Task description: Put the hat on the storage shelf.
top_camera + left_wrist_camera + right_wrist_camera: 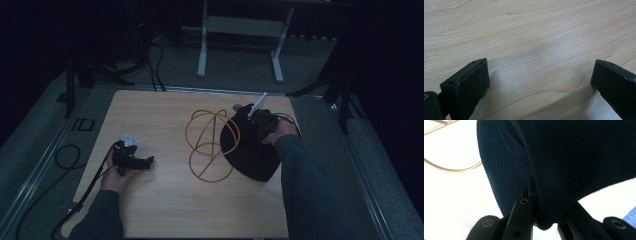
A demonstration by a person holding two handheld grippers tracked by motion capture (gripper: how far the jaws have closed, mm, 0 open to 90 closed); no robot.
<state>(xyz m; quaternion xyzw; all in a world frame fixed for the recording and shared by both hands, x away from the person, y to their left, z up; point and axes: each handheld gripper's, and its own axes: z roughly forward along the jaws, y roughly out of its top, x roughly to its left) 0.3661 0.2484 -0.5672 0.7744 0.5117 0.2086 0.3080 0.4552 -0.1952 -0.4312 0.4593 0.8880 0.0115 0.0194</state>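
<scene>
Pale wooden table [165, 210] under dim light: right of centre lies a black fabric piece [250, 150], its upper edge pinched tight by the right gripper [252, 117]. Just beside it, overlapping its left edge, sits a gold wire frame [207, 145]. Lower left, the left gripper [142, 162] rests with jaws apart, holding nothing.

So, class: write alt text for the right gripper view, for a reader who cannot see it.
The right gripper is shut on the edge of a dark fabric piece, its two black jaws rising from the bottom and pinching the cloth. Behind, at upper left, part of a thin gold wire frame lies on the pale table.
</scene>
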